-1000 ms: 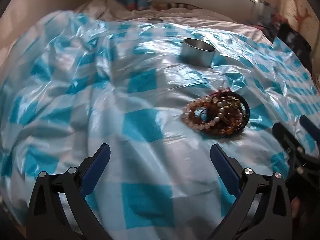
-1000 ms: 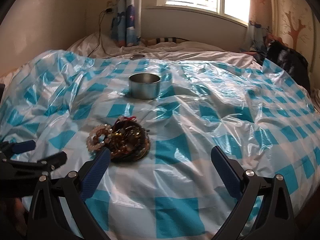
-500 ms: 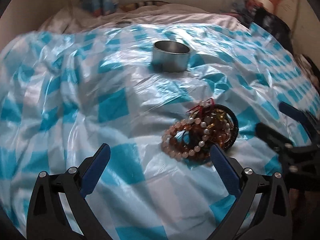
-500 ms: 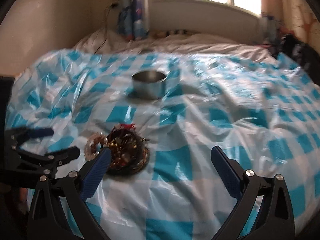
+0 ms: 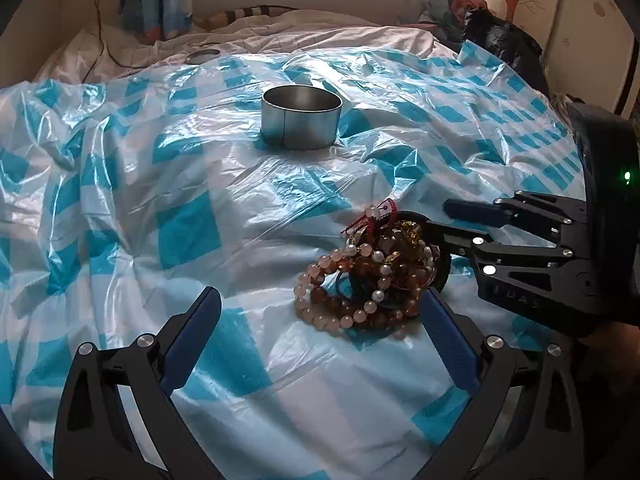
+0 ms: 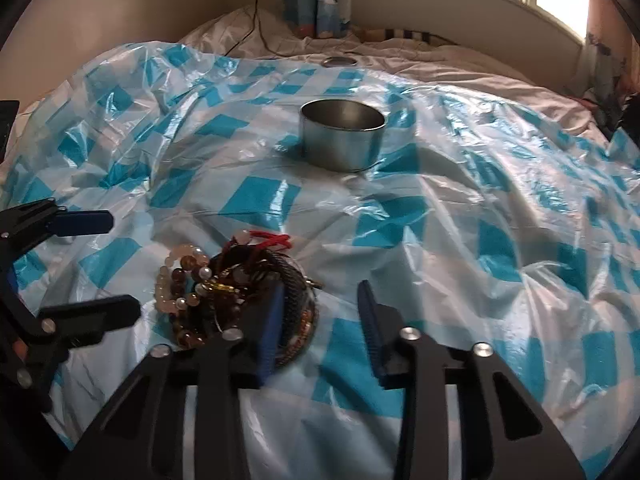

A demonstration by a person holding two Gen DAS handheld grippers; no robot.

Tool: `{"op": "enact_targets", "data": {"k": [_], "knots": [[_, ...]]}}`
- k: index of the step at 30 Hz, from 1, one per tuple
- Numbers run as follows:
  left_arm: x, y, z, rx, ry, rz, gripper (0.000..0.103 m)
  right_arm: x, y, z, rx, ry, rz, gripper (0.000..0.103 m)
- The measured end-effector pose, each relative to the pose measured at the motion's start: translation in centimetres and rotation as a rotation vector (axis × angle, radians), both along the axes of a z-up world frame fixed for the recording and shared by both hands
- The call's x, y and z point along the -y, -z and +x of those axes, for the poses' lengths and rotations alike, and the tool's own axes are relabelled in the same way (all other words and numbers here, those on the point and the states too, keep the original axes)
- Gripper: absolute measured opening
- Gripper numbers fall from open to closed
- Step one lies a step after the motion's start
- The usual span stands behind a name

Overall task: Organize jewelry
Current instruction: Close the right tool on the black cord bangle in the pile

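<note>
A tangled pile of jewelry [image 5: 376,276] lies on the blue-and-white checked plastic sheet [image 5: 180,232]: beaded bracelets, pearls, a red cord and a black braided bangle. My left gripper [image 5: 316,308] stands wide open just in front of the pile, whose near edge is by its right finger. My right gripper [image 6: 320,300] comes at the jewelry pile [image 6: 224,288] from the right with its jaws closing. Its left finger is over the pile's right side, with the black bangle's rim between the jaws. A gap still shows there. The round metal tin [image 6: 342,140] stands open farther back.
The sheet [image 6: 480,240] covers a bed and is heavily wrinkled. The tin [image 5: 300,128] stands behind the pile, and a flat metal lid [image 5: 203,55] lies on the bedding beyond it. A cable, curtains and a dark bag [image 5: 500,44] are at the far edges.
The right gripper's jaws have narrowed from wide open, and it has come down onto the pile's right side. The left gripper has swung toward the pile, which now sits nearer its right finger.
</note>
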State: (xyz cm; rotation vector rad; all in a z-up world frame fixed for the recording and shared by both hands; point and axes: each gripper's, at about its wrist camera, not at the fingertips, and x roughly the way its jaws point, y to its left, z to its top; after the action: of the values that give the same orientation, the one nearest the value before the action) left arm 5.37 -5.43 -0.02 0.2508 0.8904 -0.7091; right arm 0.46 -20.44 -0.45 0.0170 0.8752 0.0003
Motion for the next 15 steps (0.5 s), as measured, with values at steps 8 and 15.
{"op": "enact_targets", "data": {"k": [8,15], "knots": [[1.0,0.9,0.9,-0.028,-0.001,-0.004,0.082,-0.7,0.3,0.7,-0.013,-0.041,-0.005,0.009],[0.3,2.0,1.9,-0.139,-0.005,-0.085,0.014,-0.2,-0.3,-0.1,0.008,-0.02,0.019,0.009]]}}
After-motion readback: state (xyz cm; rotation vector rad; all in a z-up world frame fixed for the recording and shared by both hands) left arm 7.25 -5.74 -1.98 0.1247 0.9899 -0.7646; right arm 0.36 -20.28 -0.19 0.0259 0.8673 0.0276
